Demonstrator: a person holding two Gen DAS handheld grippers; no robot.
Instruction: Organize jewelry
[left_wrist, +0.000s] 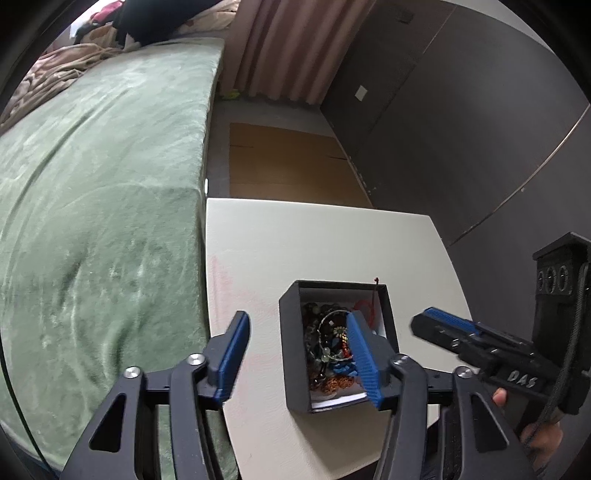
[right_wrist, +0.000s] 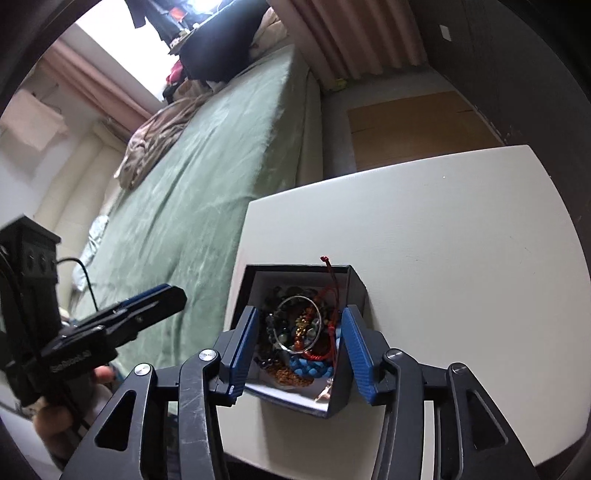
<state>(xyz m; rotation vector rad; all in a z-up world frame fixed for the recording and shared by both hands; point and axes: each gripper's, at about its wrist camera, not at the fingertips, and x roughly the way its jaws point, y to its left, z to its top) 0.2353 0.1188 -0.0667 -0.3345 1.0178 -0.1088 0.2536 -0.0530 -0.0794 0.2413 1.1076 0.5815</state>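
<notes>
**Colours around the box**

Both claws, left claw and right claw, are black with ribbed blue pads. Ahead of them a black box, white inside, holds a silver bangle, red cord, blue braid and amber beads. The worktop is cream; left of it, the bed is mottled green.

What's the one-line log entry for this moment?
left gripper: open, over box | right gripper: open, above box | box: full of jewelry
</notes>
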